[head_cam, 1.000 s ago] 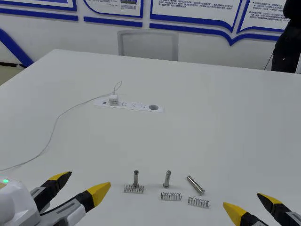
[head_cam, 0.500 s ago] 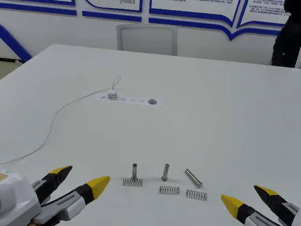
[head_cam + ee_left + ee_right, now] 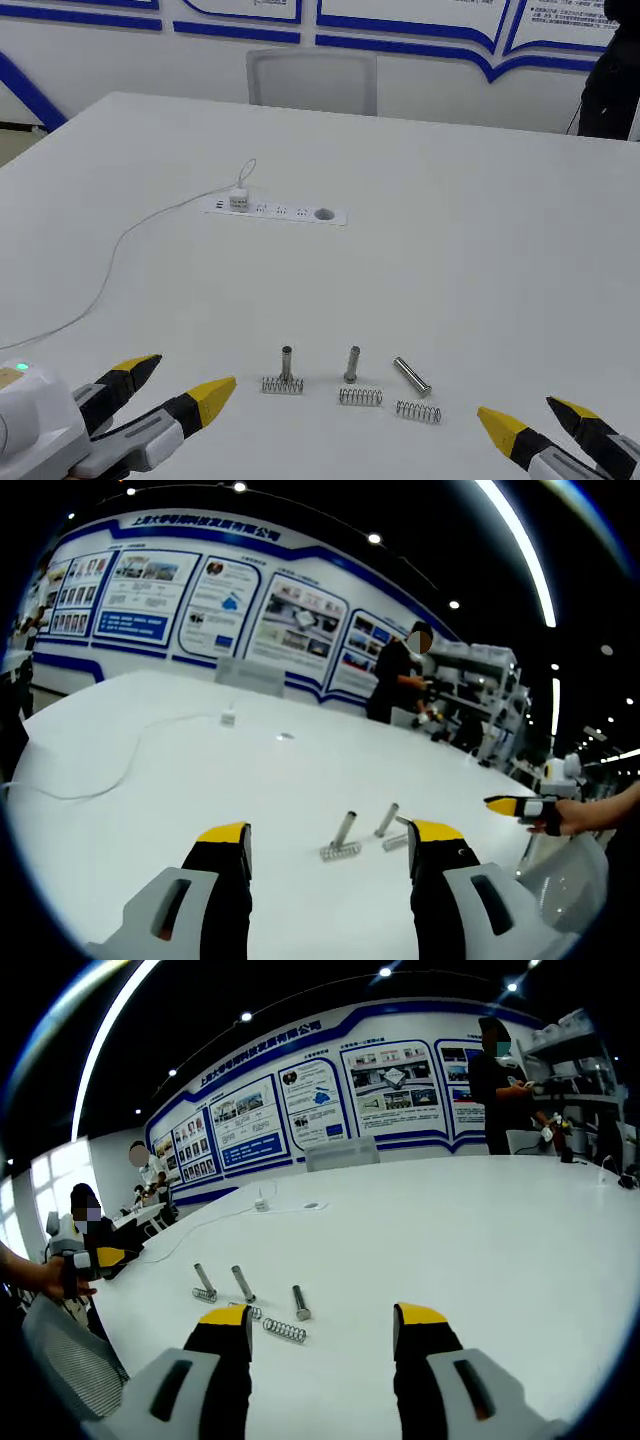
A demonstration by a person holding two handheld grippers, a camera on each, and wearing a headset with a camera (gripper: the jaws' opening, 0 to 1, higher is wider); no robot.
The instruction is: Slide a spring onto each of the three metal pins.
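Your left tongs [image 3: 180, 378] hover at the near left of the desk [image 3: 450, 250], yellow tips spread wide with nothing between them. Your right tongs [image 3: 530, 415] hang at the near right, spread just as wide and gripping nothing. Neither touches any of the parts.

Between the two, close to your edge of the desk, the three pins sit in a row. The left pin [image 3: 287, 362] stands upright, and the first spring [image 3: 282, 385] lies crosswise right at its foot; you cannot tell whether they touch. The middle pin [image 3: 352, 363] stands too, leaning a little, with the second spring [image 3: 360, 397] lying just in front of it, apart from it. The right pin [image 3: 411, 376] lies on its side at a slant, and the third spring [image 3: 418, 411] rests just in front of it. All three springs lie loose on the desk, none on a pin yet.

In the left gripper view the upright pins show between your open tips, and your right hand [image 3: 575, 815] comes in from the right with the other tongs.

Farther out, a white power strip [image 3: 275, 211] lies flat with a small charger [image 3: 239, 201] plugged in, and its cable [image 3: 110, 270] trails off to the left. A chair [image 3: 312, 82] stands beyond the far edge
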